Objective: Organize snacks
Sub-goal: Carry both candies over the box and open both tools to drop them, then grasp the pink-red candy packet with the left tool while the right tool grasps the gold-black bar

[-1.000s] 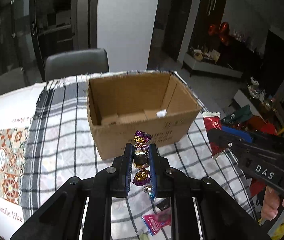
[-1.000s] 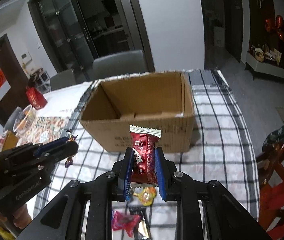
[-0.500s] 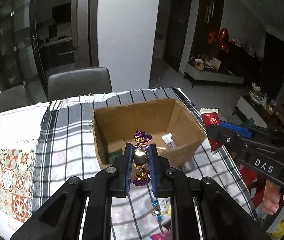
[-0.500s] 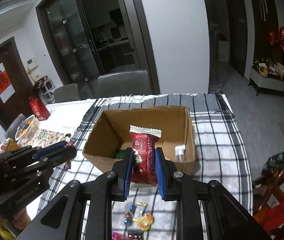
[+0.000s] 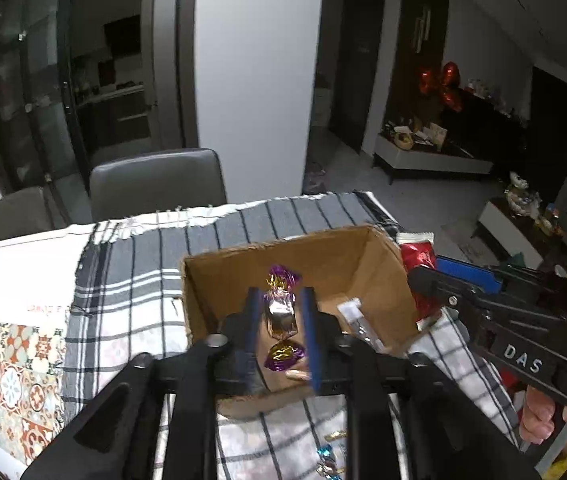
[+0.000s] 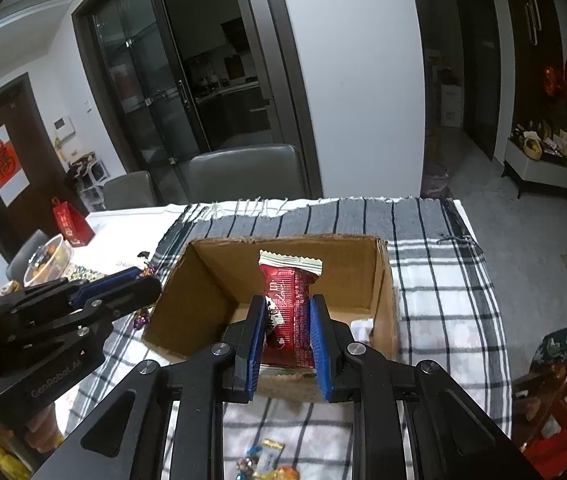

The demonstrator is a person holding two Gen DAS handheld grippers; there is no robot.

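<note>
An open cardboard box (image 5: 335, 256) (image 6: 207, 284) stands on the checked tablecloth. My left gripper (image 5: 281, 312) is above the box opening with its jaws parted; the purple-and-silver wrapped candy (image 5: 281, 316) sits between the pads with a gap on each side. My right gripper (image 6: 286, 320) is shut on a red snack packet (image 6: 289, 300) and holds it over the box. The packet and right gripper also show at the box's right in the left wrist view (image 5: 417, 256). The left gripper shows at the box's left in the right wrist view (image 6: 139, 280). A white packet (image 5: 353, 314) lies inside the box.
Several loose wrapped sweets (image 6: 267, 460) (image 5: 327, 456) lie on the cloth in front of the box. A patterned mat (image 5: 7, 364), a red gift bag (image 6: 69, 224) and a lidded bowl (image 6: 47, 258) are at the left. Grey chairs (image 5: 155, 184) stand behind the table.
Both grippers rose and moved forward over the box opening. The left jaws have opened wider around the purple candy. The right gripper still grips the red packet.
</note>
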